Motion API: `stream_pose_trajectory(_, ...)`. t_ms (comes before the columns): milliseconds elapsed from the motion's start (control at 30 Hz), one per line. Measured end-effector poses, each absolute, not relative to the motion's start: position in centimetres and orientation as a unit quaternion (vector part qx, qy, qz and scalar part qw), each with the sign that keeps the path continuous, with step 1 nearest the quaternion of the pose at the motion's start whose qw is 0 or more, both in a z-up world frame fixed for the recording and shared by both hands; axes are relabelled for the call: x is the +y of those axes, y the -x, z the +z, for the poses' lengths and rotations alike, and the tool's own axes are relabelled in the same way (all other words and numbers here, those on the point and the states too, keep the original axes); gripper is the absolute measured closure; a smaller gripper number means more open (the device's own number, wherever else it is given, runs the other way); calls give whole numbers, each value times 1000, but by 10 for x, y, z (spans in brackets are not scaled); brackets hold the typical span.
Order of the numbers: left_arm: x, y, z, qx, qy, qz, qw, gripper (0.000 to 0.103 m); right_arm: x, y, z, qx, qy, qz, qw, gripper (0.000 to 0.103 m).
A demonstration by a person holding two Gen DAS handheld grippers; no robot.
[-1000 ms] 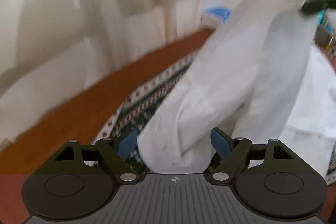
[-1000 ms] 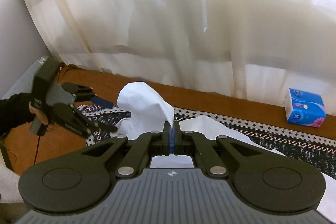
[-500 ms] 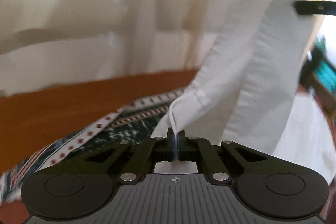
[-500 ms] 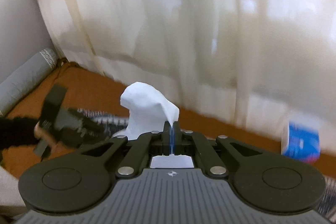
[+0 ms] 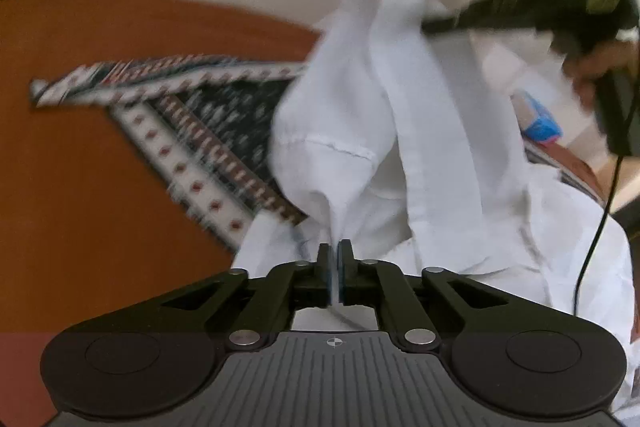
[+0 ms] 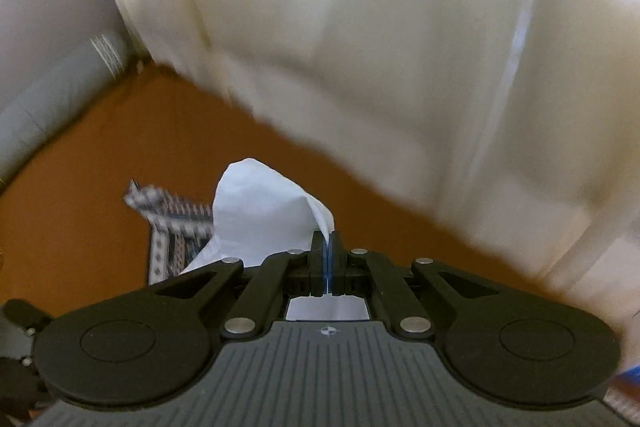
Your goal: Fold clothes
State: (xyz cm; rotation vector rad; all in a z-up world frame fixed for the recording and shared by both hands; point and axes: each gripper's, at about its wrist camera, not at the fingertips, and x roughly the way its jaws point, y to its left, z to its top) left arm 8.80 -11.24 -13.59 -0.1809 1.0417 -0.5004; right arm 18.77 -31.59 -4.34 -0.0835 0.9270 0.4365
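White garment (image 5: pixel 360 131) is held aloft between both claws, its lower part trailing onto the patterned rug (image 5: pixel 208 115) on the orange-brown floor (image 5: pixel 80 167). Left claw (image 5: pixel 333 255): fingers pressed together, pinching a fabric edge. Right claw (image 6: pixel 327 251): likewise closed on a fold of the same cloth; in the left view it grips the garment's upper end. Cream curtain (image 6: pixel 360 47) behind; blue packet (image 5: pixel 540 119) near the far rug edge. Progress, judged: garment is bunched and hanging, no flat folded shape visible. Lifted cloth would fit spreading out or carrying a fold over; which one cannot be told.
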Motion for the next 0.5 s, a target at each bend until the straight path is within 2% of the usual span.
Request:
stream_pose_trajectory(33, -108, -90, -133, 490, 87, -233, 836, 88, -311, -191, -61, 461, 33, 207, 862, 98)
stream_pose_trajectory(67, -103, -93, -129, 485, 84, -232, 839, 73, -308, -192, -75, 472, 29, 206, 857, 97)
stream_pose_trajectory(100, -102, -102, -127, 480, 73, -235, 842, 73, -305, -191, -88, 481, 26, 205, 852, 95)
stream_pose_trajectory(133, -101, -111, -125, 475, 62, -238, 845, 72, -303, -189, -93, 484, 28, 204, 851, 86)
stream_pose_trajectory(167, -101, -120, -123, 469, 52, -240, 848, 67, -303, -186, -95, 484, 32, 203, 851, 80)
stream_pose_trajectory(200, -100, -130, -120, 464, 41, -243, 851, 57, -302, -183, -97, 484, 36, 202, 851, 72)
stream_pose_trajectory(233, -99, -139, -118, 458, 30, -246, 854, 51, -303, -180, -94, 478, 38, 199, 855, 65)
stream_pose_trajectory(267, -98, -148, -116, 452, 19, -248, 856, 47, -306, -175, -88, 467, 33, 194, 862, 62)
stream_pose_trajectory(333, -97, -167, -112, 441, -2, -253, 861, 44, -317, -165, -74, 451, 12, 183, 874, 46)
stream_pose_trajectory(500, -131, -223, -128, 438, -78, -298, 844, 39, -329, -125, -64, 454, -25, 180, 872, 43)
